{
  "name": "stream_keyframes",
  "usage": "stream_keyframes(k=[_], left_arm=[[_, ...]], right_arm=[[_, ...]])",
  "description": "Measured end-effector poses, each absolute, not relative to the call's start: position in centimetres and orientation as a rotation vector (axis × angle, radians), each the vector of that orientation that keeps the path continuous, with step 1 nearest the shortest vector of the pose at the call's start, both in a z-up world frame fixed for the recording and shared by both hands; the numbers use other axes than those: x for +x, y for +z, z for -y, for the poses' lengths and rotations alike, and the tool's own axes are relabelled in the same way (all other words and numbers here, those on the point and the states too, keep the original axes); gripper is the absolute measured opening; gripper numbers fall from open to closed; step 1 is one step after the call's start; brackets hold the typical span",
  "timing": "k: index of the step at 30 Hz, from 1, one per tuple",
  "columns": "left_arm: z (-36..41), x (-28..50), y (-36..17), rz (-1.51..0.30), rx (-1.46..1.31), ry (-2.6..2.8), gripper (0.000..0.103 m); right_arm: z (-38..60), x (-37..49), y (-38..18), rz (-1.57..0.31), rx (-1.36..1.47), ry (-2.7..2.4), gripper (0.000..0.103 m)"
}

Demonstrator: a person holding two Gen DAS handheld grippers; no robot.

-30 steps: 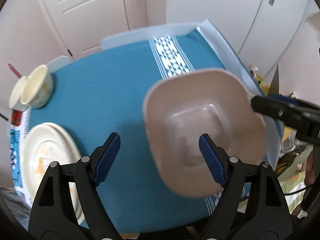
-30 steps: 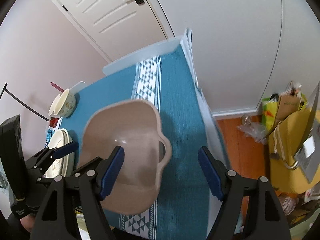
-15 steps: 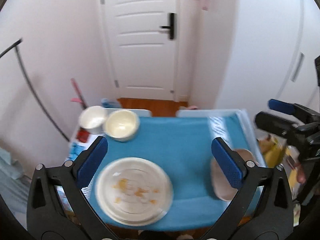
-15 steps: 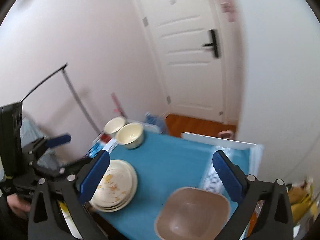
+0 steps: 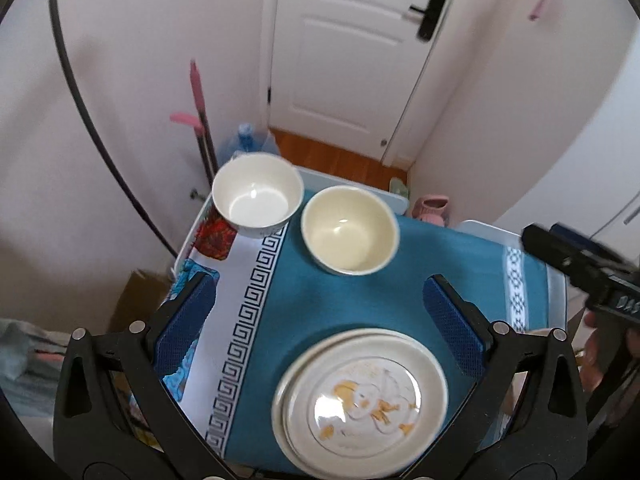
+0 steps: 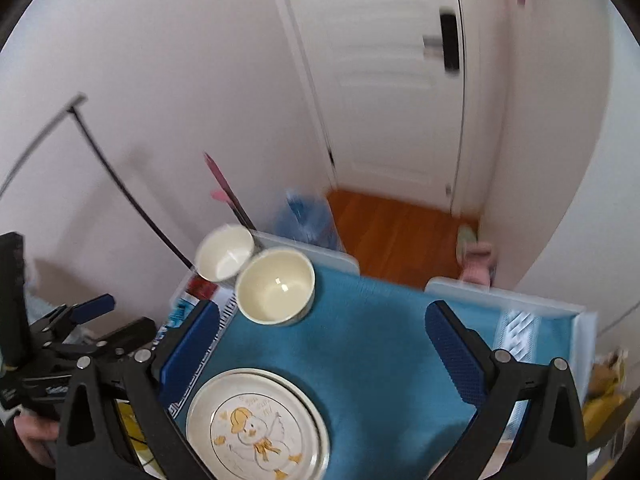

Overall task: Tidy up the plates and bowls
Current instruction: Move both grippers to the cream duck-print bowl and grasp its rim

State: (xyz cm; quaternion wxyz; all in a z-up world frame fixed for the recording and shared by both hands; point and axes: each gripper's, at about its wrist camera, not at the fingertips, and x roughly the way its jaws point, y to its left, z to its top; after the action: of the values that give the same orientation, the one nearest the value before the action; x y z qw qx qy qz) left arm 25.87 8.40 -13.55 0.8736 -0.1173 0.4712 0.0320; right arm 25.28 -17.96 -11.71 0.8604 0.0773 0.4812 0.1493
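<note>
- White walls and a white door (image 5: 352,52) stand behind a small table (image 5: 558,292) with a blue cloth (image 5: 344,300) on it.
- Two bowls sit side by side at the far end of the table.
- The white bowl (image 5: 257,195) is on the left, near the corner. It has nothing in it.
- The cream bowl (image 5: 349,235) is just beside it, on the blue cloth. It has nothing in it too.
- A stack of plates (image 5: 360,400) sits at the near end, well apart from the bowls.
- The top plate has a yellow duck picture on it. No food can be seen on it.
- The left gripper (image 5: 320,320) hangs over the table, above the plates. Its jaws are wide apart and hold nothing.
- The right gripper (image 6: 324,344) hangs over the cloth, between the plates and the bowls. Its jaws are wide apart and hold nothing.
- A blue water bottle (image 6: 308,216) stands on the floor past the table.
</note>
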Motion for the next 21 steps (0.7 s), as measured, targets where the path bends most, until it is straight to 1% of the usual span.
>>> stream_keyframes(k=[1,2,3,4,5,6,8,10,11,12,13,15,16,17,18,20,21], left_arm=[[-9.0,26.7,-14.6,-1.006,-0.26,0.059,0.1],[-9.8,27.8,-15.8,-1.036,-0.277,0.052,0.096],[-10.1,28.5,-17.0,-1.059,-0.284,0.048,0.089],[-10.5,29.3,-18.0,-1.083,-0.291,0.038,0.084],[-10.7,30.1,-19.2,-1.107,-0.299,0.022,0.077],[-11.0,31.0,-20.4,-1.13,-0.305,0.007,0.073],[-11.1,32.3,-22.2,-1.16,-0.313,-0.017,0.068],[-11.2,33.5,-23.8,-1.186,-0.322,-0.05,0.065],[-11.1,34.1,-24.4,-1.192,-0.326,-0.068,0.061],[-11.0,34.5,-24.8,-1.196,-0.326,-0.08,0.056],[-10.8,35.1,-25.2,-1.202,-0.322,-0.094,0.054],[-10.4,35.9,-25.9,-1.209,-0.307,-0.11,0.048],[-10.3,36.3,-26.3,-1.212,-0.3,-0.115,0.047],[-10.1,36.6,-26.7,-1.215,-0.293,-0.121,0.04],[-9.9,36.9,-27.0,-1.219,-0.289,-0.126,0.028],[-9.7,37.2,-27.4,-1.227,-0.286,-0.129,0.017],[-9.6,37.3,-27.6,-1.227,-0.291,-0.135,0.014]], right_arm=[[17.3,26.1,-12.6,-1.033,0.165,0.308,0.102],[16.7,26.9,-13.7,-1.058,0.165,0.296,0.102],[16.0,27.9,-15.0,-1.092,0.17,0.285,0.102],[15.5,28.6,-15.9,-1.119,0.176,0.276,0.1],[15.2,29.3,-16.8,-1.141,0.188,0.274,0.096],[14.7,30.0,-17.9,-1.176,0.2,0.269,0.093],[14.0,31.0,-19.6,-1.222,0.214,0.259,0.079],[13.3,31.9,-21.3,-1.261,0.221,0.256,0.072],[13.1,32.2,-21.8,-1.274,0.223,0.251,0.067],[12.9,32.5,-22.6,-1.292,0.228,0.245,0.064],[12.7,32.7,-23.2,-1.304,0.236,0.239,0.06],[12.3,33.2,-24.1,-1.323,0.245,0.23,0.056],[12.1,33.4,-24.5,-1.329,0.246,0.226,0.053],[12.0,33.6,-24.8,-1.334,0.246,0.223,0.048],[11.9,33.7,-25.2,-1.34,0.247,0.22,0.046],[11.6,33.8,-25.7,-1.349,0.253,0.222,0.033],[11.6,33.8,-25.8,-1.353,0.253,0.221,0.032]])
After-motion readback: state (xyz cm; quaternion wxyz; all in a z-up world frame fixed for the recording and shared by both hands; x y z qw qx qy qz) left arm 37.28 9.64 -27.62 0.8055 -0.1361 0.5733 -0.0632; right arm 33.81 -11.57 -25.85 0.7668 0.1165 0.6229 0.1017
